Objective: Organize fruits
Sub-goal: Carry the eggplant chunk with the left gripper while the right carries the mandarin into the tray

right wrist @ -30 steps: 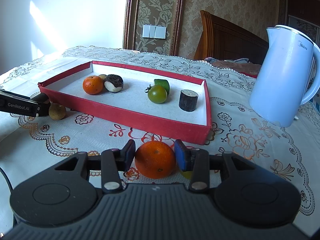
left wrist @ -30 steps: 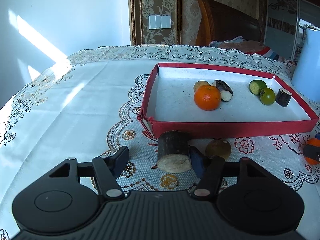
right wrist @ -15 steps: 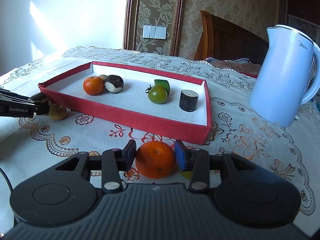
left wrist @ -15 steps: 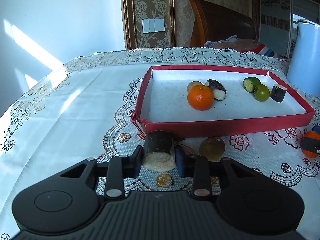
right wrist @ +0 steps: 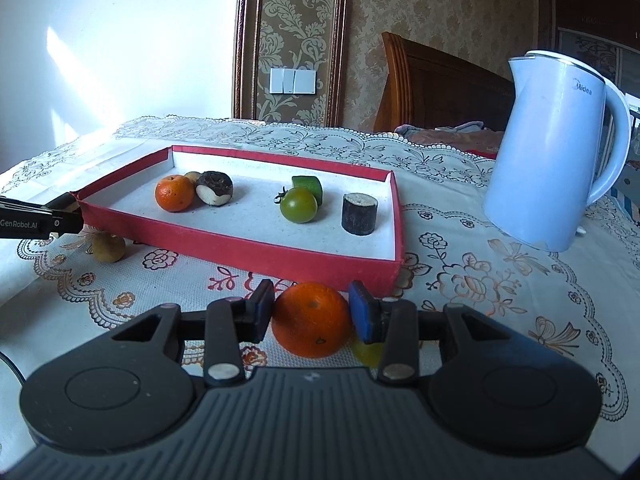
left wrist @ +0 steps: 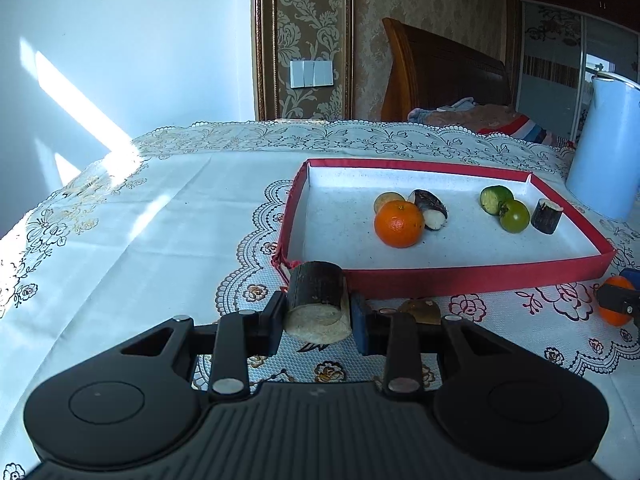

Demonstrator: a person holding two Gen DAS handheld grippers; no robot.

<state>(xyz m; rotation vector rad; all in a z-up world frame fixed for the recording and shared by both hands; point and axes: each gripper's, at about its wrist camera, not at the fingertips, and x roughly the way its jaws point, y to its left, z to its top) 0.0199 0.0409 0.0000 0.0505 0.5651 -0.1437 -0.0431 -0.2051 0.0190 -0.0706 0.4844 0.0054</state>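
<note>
My left gripper [left wrist: 318, 320] is shut on a dark sugarcane piece [left wrist: 316, 300] and holds it just above the cloth, by the near left corner of the red tray [left wrist: 460, 278]. My right gripper [right wrist: 312, 314] is shut on an orange [right wrist: 312, 318], lifted in front of the tray's near right corner [right wrist: 394, 276]. The tray holds another orange [left wrist: 399, 223], a dark half-peeled fruit [left wrist: 430, 212], a green tomato [left wrist: 514, 216], a cut green fruit [left wrist: 491, 198] and a second sugarcane piece [left wrist: 546, 220]. A small brown fruit [right wrist: 108, 247] lies on the cloth outside the tray.
A white kettle [right wrist: 556, 148] stands right of the tray. A small yellow fruit [right wrist: 366, 354] shows under my right gripper. The lace tablecloth [left wrist: 160, 220] stretches left of the tray. A wooden headboard and wall stand behind the table.
My left gripper closed on the sugarcane piece and raised it off the cloth. My right gripper has lifted the orange and moved a little nearer the tray.
</note>
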